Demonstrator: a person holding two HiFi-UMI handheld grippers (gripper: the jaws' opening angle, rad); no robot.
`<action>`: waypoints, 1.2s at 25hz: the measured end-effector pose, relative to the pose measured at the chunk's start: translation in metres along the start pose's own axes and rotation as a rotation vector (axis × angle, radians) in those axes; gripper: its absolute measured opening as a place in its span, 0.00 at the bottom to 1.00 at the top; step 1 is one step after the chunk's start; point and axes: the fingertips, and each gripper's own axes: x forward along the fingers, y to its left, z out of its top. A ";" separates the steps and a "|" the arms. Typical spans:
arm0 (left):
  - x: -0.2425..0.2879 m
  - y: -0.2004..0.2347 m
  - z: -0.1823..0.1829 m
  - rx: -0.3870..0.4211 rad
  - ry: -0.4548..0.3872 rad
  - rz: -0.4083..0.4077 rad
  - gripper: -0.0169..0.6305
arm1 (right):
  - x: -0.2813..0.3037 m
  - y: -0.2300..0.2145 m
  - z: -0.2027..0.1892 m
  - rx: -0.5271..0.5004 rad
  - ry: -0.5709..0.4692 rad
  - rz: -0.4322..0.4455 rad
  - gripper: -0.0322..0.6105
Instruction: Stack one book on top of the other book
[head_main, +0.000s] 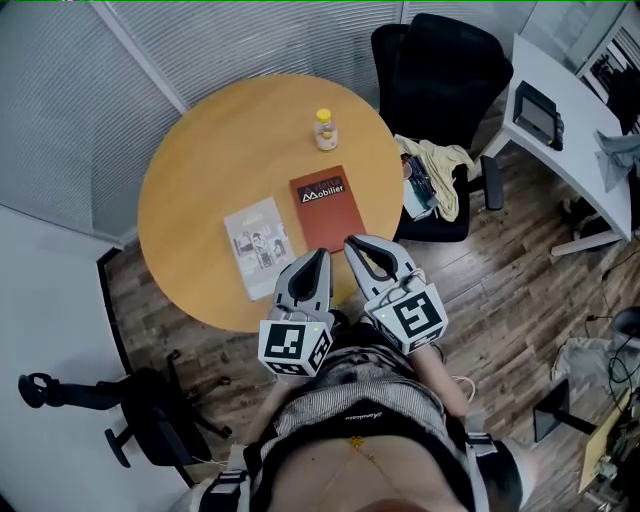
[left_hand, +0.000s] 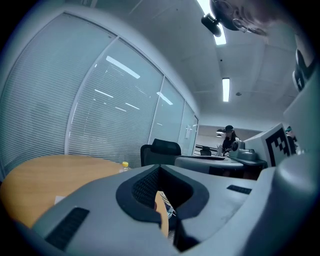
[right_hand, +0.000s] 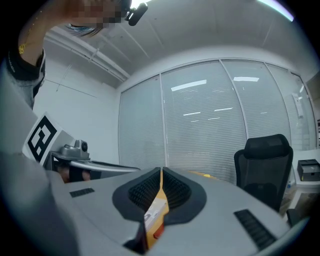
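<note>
Head view: shows round wooden table (head_main: 180, 190) w/ red book (head_main: 325, 207) and grey booklet (head_main: 258, 243) lying flat side by side, not stacked, narrow gap btwn. Shows small bottle (head_main: 325, 129) beyond red book, black chair (head_main: 440, 70) past far rim. Puts L gripper (head_main: 321, 254) near booklet's near corner, R gripper (head_main: 352, 243) at red book's near edge.

L gripper view: shows L gripper (left_hand: 160, 169) jaws pressed together, pinching nothing; table (left_hand: 45, 180) and bottle (left_hand: 124, 165) ahead-left, chair (left_hand: 162, 149) behind.

R gripper view: shows R gripper (right_hand: 161, 172) jaws pressed together, empty; chair (right_hand: 265, 160) at right.
</note>
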 end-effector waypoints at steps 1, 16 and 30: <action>0.001 0.002 0.001 0.000 -0.001 -0.002 0.06 | 0.003 0.000 0.001 -0.002 0.000 -0.001 0.10; 0.006 0.052 0.013 -0.011 -0.017 -0.001 0.06 | 0.058 0.012 0.007 -0.024 -0.006 0.013 0.10; 0.021 0.080 0.005 -0.040 -0.005 0.005 0.06 | 0.084 0.010 -0.005 -0.026 0.025 0.016 0.10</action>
